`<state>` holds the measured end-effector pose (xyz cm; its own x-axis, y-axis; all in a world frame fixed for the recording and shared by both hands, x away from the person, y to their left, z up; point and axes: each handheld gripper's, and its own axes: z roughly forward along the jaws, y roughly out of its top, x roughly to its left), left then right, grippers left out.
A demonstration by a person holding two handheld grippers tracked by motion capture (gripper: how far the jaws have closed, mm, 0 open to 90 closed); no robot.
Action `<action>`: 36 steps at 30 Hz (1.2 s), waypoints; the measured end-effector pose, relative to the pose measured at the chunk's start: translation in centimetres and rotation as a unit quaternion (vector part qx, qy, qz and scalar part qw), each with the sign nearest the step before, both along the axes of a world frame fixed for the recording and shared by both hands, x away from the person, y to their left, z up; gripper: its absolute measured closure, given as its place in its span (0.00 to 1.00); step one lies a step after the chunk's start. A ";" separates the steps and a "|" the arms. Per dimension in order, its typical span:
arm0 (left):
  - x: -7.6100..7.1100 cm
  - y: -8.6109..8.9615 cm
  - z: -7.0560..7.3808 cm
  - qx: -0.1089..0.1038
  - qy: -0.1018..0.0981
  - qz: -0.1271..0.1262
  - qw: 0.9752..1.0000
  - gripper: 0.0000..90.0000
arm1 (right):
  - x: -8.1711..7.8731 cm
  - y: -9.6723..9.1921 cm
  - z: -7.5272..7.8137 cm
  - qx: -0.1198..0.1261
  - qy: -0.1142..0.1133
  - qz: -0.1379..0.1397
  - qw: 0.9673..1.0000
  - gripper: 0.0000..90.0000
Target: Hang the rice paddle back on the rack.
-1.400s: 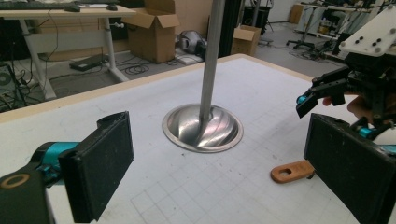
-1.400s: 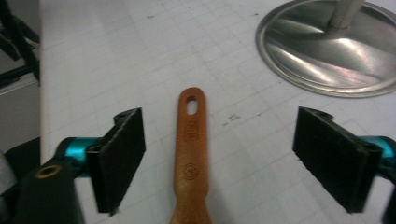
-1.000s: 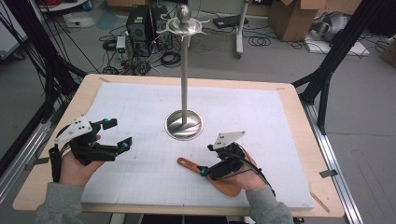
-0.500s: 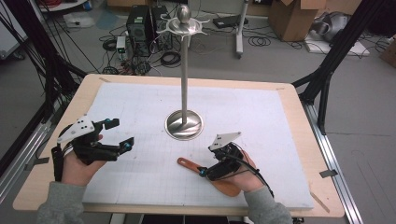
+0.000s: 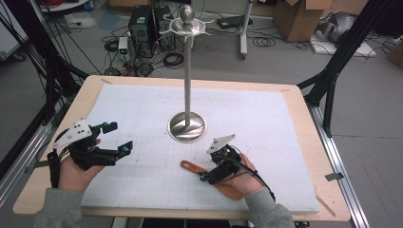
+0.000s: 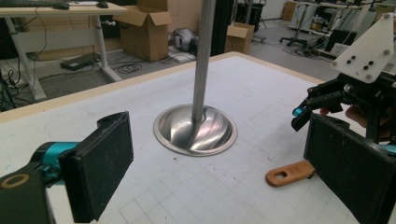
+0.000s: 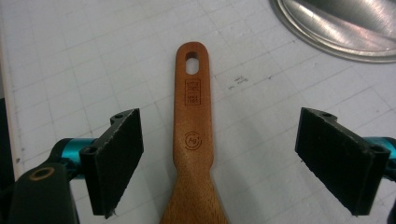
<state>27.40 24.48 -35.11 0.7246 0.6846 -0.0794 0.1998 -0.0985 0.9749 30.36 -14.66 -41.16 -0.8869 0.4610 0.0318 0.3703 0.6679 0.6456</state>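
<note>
A wooden spatula lies flat on the white gridded mat, its holed handle end pointing left toward the middle. My right gripper hovers over it, open. In the right gripper view the two pads stand wide on either side of the spatula handle without touching it. My left gripper is open at the left of the mat and holds nothing. In the left gripper view, beyond my left gripper, lie the spatula's end and the right gripper.
A tall metal stand with a round base and a hooked crown rises from the mat's middle, just beyond the spatula. Its base sits close to the right gripper. The wooden table edge borders the mat.
The right gripper has edged slightly down and nearer over the spatula handle. The left gripper has hardly moved and both stay open.
</note>
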 end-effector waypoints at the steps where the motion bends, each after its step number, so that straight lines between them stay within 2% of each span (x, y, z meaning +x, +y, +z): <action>1: 0.0 0.0 0.0 0.001 0.000 0.000 1.000 0.10 | 0.0 0.1 -0.1 -0.002 0.003 0.001 1.000 0.16; 6: -0.1 0.2 0.0 0.002 0.000 0.003 1.000 0.10 | 0.1 0.6 -0.5 -0.017 0.018 0.007 1.000 0.19; 14: -0.4 0.4 -0.1 0.002 0.002 0.005 1.000 0.10 | 0.2 1.3 -1.2 -0.034 0.024 0.023 0.999 0.26; 24: -0.6 0.6 -0.1 0.003 0.002 0.008 1.000 0.10 | 0.4 1.7 -1.5 -0.038 0.033 0.028 0.998 0.32; 31: -0.7 0.7 -0.1 0.004 0.004 0.009 1.000 0.10 | 0.5 1.7 -1.5 -0.040 0.034 0.028 0.998 0.39; 36: -0.6 0.8 -0.2 0.005 0.005 0.009 1.000 0.10 | 0.3 1.7 -1.5 -0.049 0.024 0.030 0.998 0.44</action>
<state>26.79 25.26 -35.30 0.7118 0.6978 -0.0806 0.2119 -0.1039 0.9717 30.67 -12.94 -42.63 -0.9116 0.4098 0.0325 0.3565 0.7488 0.5588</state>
